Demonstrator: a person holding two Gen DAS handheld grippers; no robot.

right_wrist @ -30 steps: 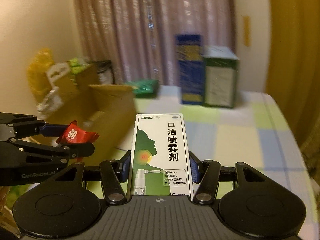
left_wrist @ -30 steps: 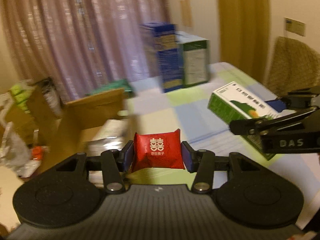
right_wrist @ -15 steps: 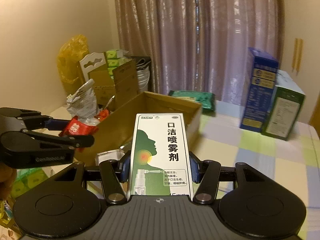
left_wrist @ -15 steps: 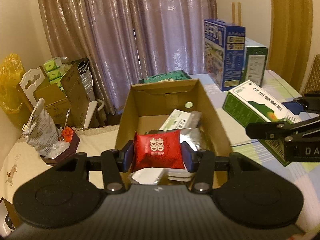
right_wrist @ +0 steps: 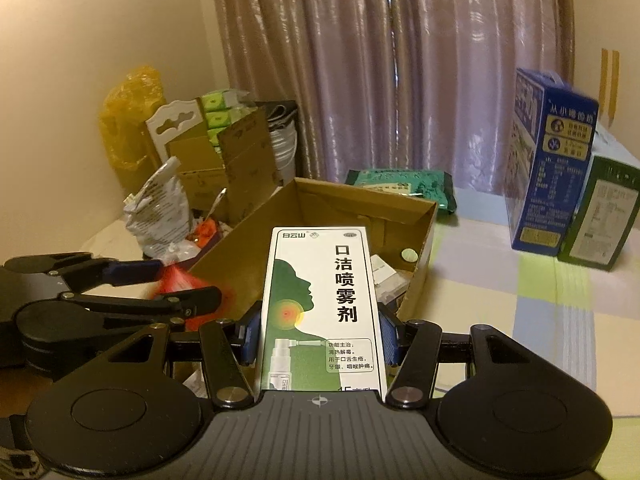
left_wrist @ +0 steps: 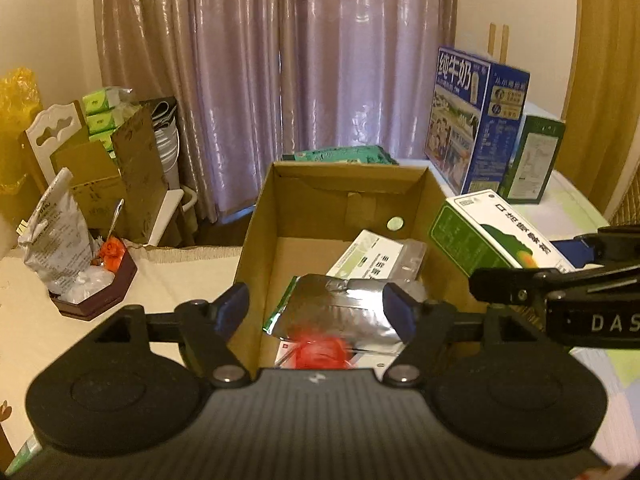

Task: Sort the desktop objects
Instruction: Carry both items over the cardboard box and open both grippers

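So the left gripper [left_wrist: 316,308] has its jaws opening right now, and the blue pads [left_wrist: 236,308] aren't touching anything. The little red packet [left_wrist: 320,352] is just a red blur low between them, over the open cardboard box [left_wrist: 256,240]. From the right wrist view the same packet [right_wrist: 180,280] is a red smear between the left gripper's fingers, too blurred to read any print.

The right gripper [right_wrist: 318,338] is clamped on the spray box [right_wrist: 320,304], pads pressed against both long sides. It's a tall white and green carton with a dark green head in profile, a red-yellow spot at the throat, black Chinese text down the right and a small spray bottle pictured near the bottom. It's held up near the box's right wall.

Inside the box there's a crinkled silver foil pouch [left_wrist: 344,308] and a white-green carton [left_wrist: 368,256]. Behind, on the checked tablecloth [right_wrist: 520,300], stands a blue milk carton [left_wrist: 476,128].
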